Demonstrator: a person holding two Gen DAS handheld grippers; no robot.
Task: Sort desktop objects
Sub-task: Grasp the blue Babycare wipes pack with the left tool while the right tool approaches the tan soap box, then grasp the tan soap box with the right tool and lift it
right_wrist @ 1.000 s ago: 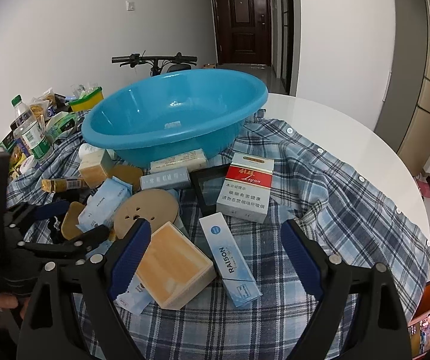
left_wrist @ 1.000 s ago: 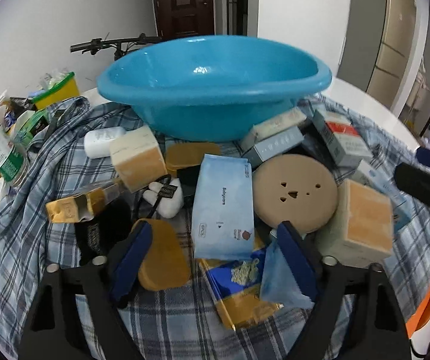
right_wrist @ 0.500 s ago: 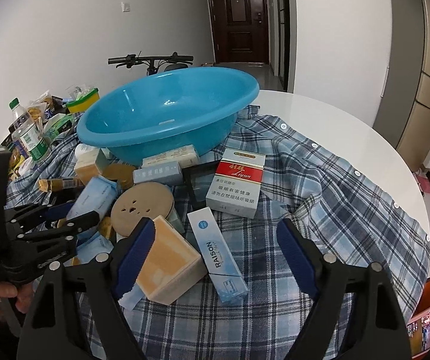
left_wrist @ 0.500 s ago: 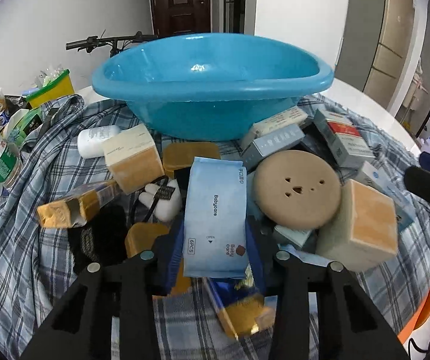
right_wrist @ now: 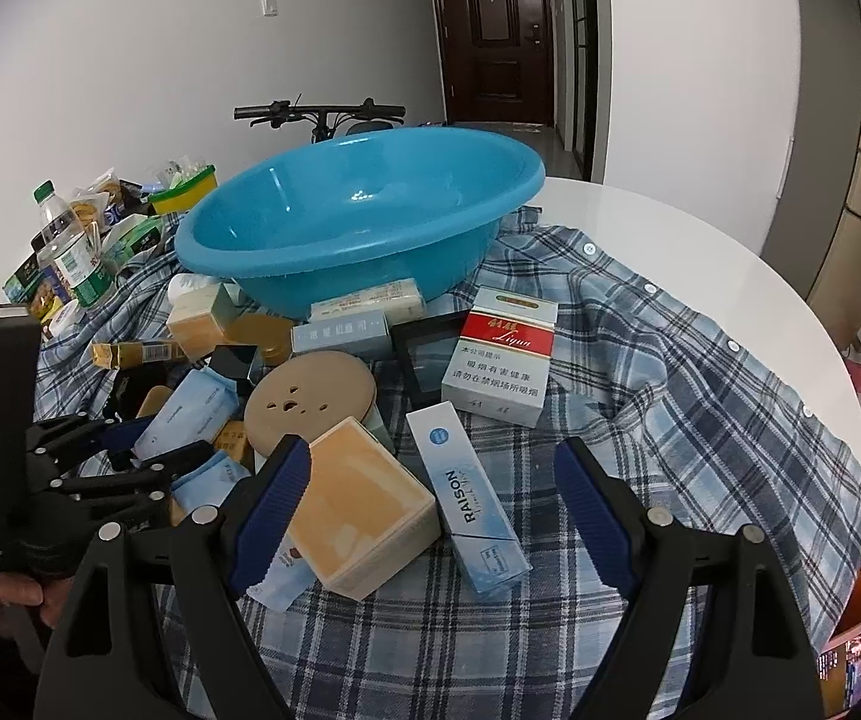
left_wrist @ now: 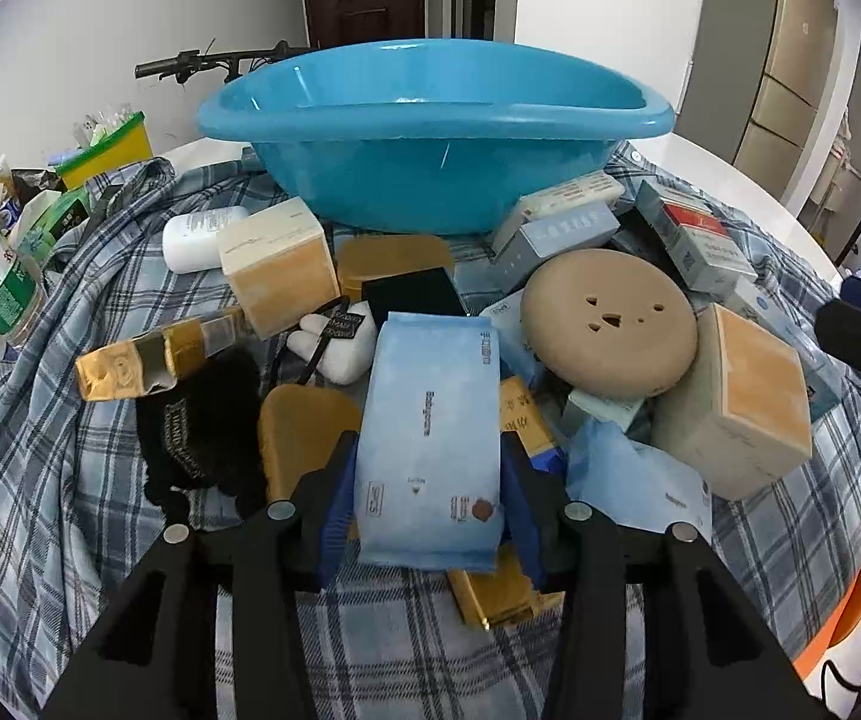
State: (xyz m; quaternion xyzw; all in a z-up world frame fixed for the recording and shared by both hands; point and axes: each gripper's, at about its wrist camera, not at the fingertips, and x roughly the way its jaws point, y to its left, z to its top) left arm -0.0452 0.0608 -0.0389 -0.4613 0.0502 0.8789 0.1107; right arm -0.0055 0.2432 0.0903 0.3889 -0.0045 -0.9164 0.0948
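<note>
You get even, soft indoor light, no harsh shadows. Small glare on blue basin (right_wrist: pixel 364 228). Sharp center; heavy fisheye bending & black vignette at edges.

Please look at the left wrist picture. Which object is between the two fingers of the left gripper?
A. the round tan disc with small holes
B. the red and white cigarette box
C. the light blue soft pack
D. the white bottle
C: the light blue soft pack stands between the blue pads of the left gripper, which press on both its sides, though the jaws are opening slightly; the other three objects lie apart from it.
</note>
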